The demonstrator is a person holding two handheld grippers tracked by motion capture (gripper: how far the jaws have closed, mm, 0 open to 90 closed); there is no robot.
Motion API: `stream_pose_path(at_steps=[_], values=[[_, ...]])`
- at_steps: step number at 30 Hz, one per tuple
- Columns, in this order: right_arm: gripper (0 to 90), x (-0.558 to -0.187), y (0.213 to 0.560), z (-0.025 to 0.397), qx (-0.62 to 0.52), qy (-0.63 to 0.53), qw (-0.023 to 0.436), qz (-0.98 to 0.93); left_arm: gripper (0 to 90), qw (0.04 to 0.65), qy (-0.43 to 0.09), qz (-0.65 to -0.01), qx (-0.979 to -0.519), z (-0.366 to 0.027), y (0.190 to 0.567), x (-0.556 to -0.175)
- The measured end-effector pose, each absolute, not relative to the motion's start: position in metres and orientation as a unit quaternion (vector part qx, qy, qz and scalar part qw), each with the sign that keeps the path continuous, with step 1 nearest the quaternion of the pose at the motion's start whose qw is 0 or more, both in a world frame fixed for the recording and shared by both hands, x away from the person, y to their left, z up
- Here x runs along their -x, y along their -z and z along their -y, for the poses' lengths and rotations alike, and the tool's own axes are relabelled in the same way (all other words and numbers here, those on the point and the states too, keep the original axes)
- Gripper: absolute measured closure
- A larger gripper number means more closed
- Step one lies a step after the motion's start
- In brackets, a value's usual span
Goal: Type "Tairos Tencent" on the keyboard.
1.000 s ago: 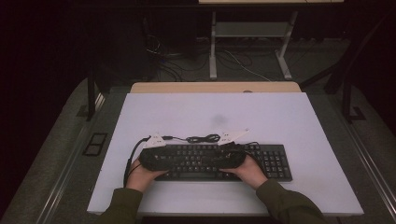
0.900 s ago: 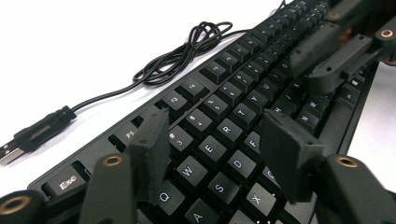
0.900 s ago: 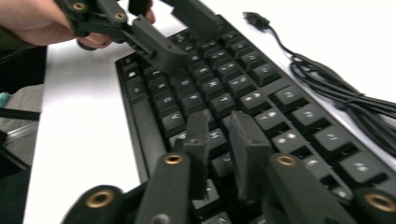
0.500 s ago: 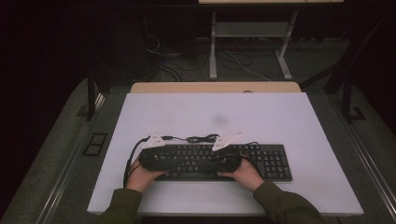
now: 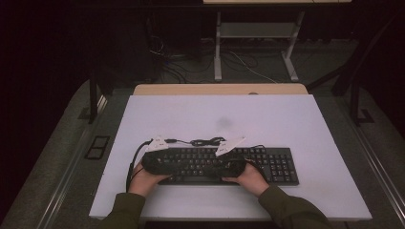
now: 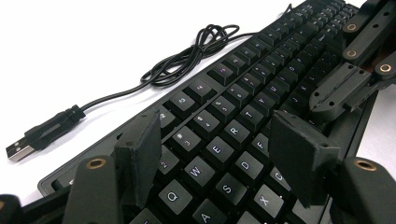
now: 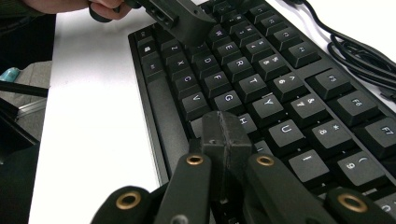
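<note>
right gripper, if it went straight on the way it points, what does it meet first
Probably the black keyboard's keys around H, just past its shut right gripper tips; farther along stands the left gripper. Depth is uncertain.

My high view is dim with dark surroundings, while my gripper views glare white and blur close up

Black tongs [image 6: 219,163] with brass screws and grey three-cornered plates; the person wears olive-green sleeves [image 5: 291,210].

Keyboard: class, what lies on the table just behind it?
Behind the keyboard lies its coiled black cable ending in a loose USB plug on the white table. Where the cable joins the keyboard is hidden.
</note>
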State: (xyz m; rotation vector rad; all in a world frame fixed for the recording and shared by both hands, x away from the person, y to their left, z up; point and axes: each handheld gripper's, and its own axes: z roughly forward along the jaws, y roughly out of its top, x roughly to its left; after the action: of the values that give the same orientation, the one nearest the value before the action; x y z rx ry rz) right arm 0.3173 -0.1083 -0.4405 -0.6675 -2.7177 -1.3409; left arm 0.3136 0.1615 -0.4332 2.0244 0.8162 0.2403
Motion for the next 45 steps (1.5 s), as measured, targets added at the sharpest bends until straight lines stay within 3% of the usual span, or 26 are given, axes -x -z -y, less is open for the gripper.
stream_pose_path(at_steps=[34, 38, 45], values=[[86.0, -0.319, 0.437, 0.111, 0.217, 0.436, 0.016, 0.873, 34.5, 0.457, -0.107, -0.330, -0.819, -0.162, 0.431, -0.313], [81.5, -0.319, 0.432, 0.117, 0.221, 0.450, 0.013, 0.865, 38.6, 0.459, -0.108, -0.329, -0.819, -0.161, 0.429, -0.314], [66.4, -0.323, 0.425, 0.131, 0.235, 0.468, -0.001, 0.852, 56.0, 0.452, -0.095, -0.314, -0.830, -0.148, 0.429, -0.317]])
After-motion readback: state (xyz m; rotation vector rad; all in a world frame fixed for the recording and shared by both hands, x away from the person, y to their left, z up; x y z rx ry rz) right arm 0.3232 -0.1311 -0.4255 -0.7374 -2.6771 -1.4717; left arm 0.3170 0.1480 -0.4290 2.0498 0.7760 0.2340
